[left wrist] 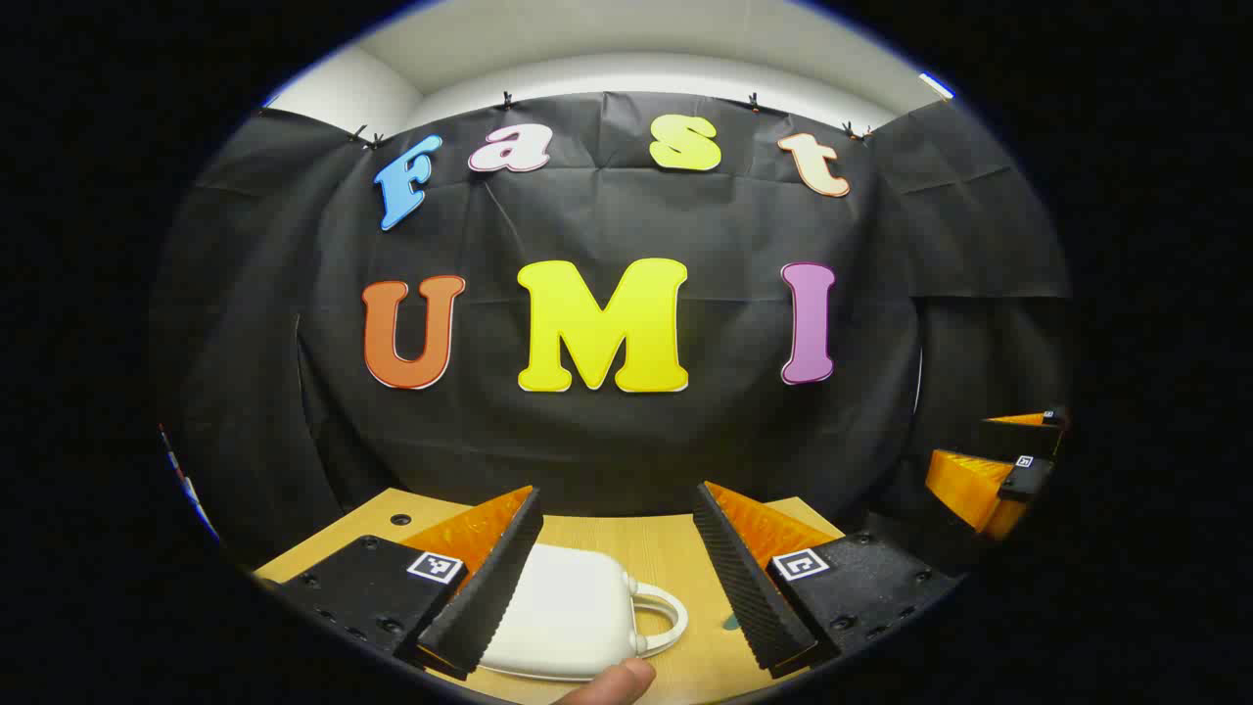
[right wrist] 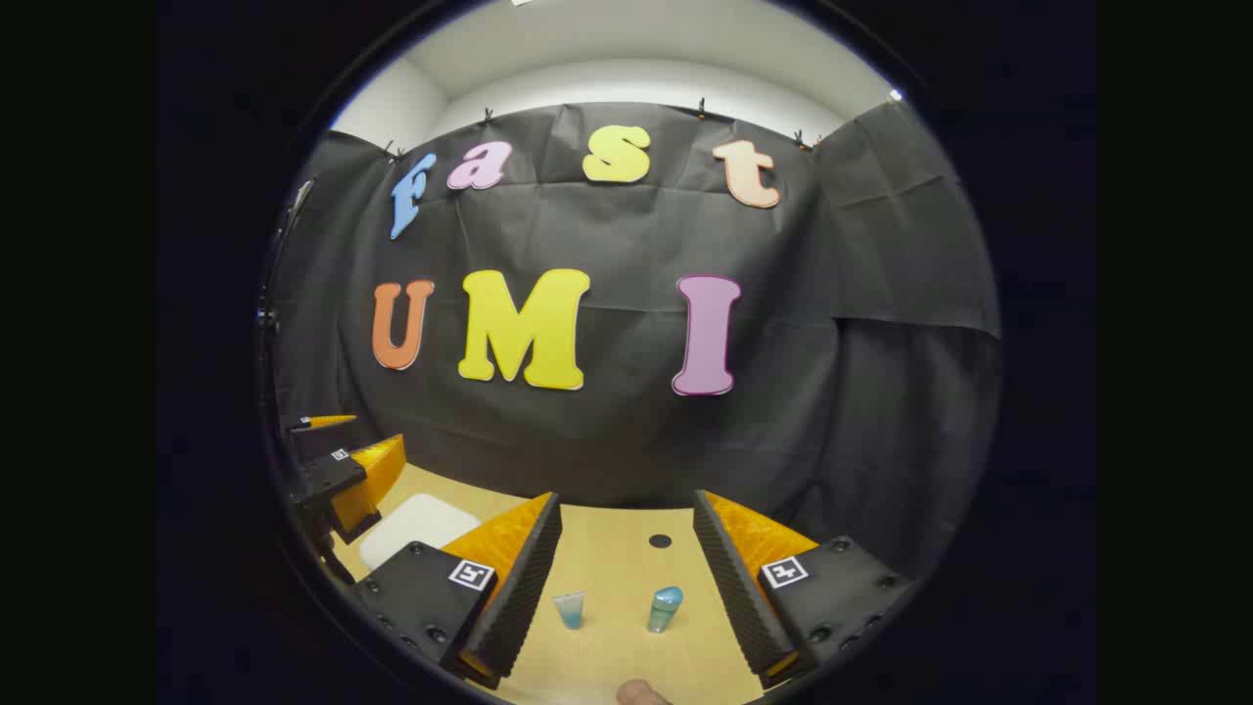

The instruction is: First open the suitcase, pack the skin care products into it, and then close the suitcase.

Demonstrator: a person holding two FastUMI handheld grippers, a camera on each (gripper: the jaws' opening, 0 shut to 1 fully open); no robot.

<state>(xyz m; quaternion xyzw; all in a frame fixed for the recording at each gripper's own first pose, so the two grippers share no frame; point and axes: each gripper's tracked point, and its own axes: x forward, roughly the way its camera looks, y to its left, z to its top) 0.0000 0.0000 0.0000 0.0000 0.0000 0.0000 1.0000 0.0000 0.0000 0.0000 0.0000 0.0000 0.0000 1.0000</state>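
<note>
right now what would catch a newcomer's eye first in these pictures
A white suitcase lies closed on the wooden table, between the left gripper jaws, which stand open. In the right gripper view, two small bluish skin care products stand upright between the right gripper open jaws.

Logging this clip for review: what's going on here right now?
A person holds two grippers over a light wooden table. The left gripper hovers open above a closed white hard-shell suitcase with a loop handle. The right gripper is open too, facing two small skin care products: a translucent blue tube and a teal-capped bottle, both standing upright. Nothing is gripped yet.
</note>
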